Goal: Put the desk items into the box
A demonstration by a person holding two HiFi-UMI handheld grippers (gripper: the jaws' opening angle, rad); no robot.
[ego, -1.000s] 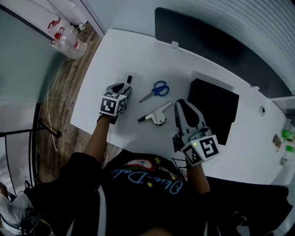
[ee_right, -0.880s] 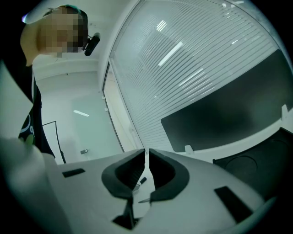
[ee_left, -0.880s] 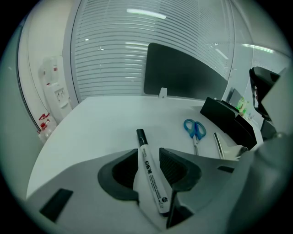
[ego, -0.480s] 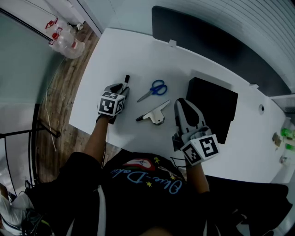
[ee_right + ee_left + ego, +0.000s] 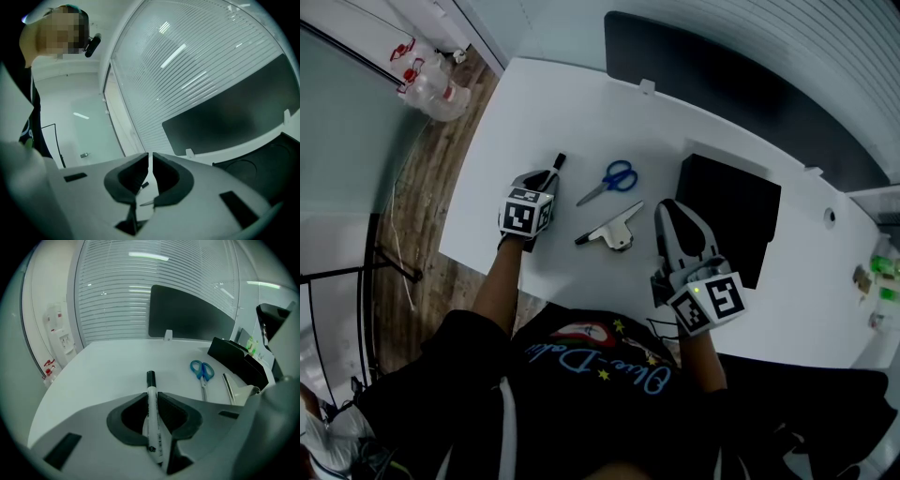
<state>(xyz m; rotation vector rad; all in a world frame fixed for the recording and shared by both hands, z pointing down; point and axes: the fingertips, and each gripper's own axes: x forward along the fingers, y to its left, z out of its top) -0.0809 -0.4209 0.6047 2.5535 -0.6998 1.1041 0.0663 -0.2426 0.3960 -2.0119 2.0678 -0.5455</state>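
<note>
— So, where's the marker (image 5: 150, 380)?
— Between the left gripper's (image 5: 150, 398) jaws, which have just been closing and now pinch it, low over the desk (image 5: 581, 103).
— And the box (image 5: 741, 202)?
— Beside the right gripper (image 5: 149, 161), jaws together; scissors (image 5: 609, 181) lie outside it.

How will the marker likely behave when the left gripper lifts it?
The marker looks stiff and light, so it should lift without sagging. The jaws of the left gripper have just been closing around it, lengthwise, so it may tilt. Its round, smooth barrel could slip, or roll if dropped.
</note>
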